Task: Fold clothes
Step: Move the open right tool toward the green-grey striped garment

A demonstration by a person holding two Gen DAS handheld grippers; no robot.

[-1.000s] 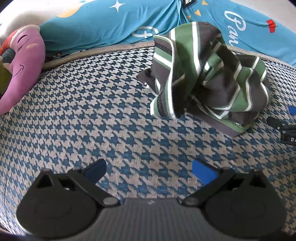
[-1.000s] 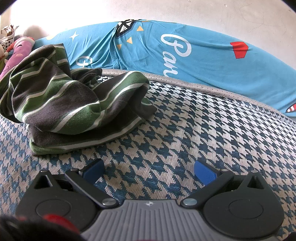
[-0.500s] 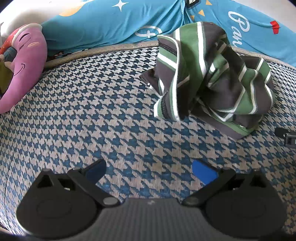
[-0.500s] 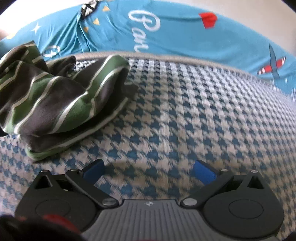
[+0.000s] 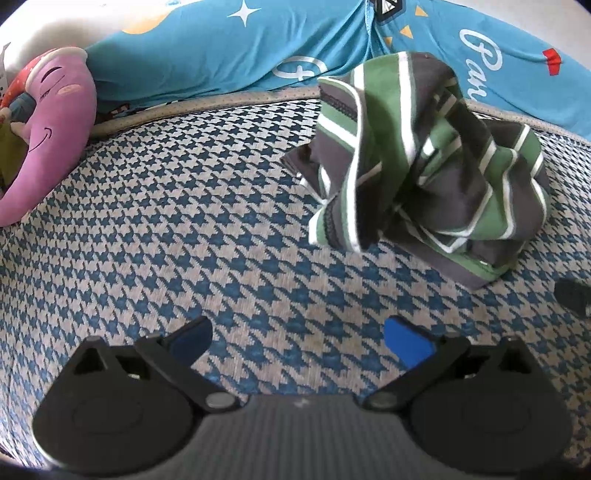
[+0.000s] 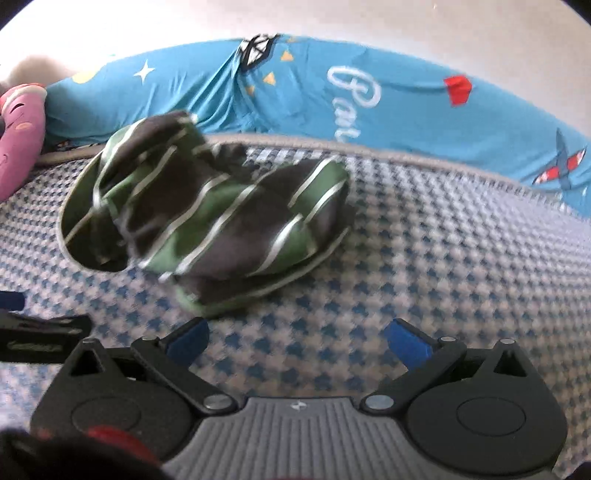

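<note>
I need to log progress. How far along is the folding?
Nothing looks done: the striped shirt lies in a crumpled heap on the checked bedspread. Nothing is in hand; the left gripper and right gripper are both open, short of it. Spreading it flat and every fold remain.

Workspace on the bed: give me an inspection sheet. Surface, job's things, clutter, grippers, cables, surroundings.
Surface: houndstooth blue-and-cream cover, flat, bare in front of both grippers.
Job's things: one striped green-and-grey garment, crumpled in a heap, not yet spread or folded; blurred in the right wrist view.
Clutter: pink plush toy at the left edge.
Grippers: left gripper open, empty, short of the garment; right gripper open, empty, just short of the heap.
Cables: nothing seen.
Surroundings: blue printed bedding along the far side, pale wall behind.
</note>
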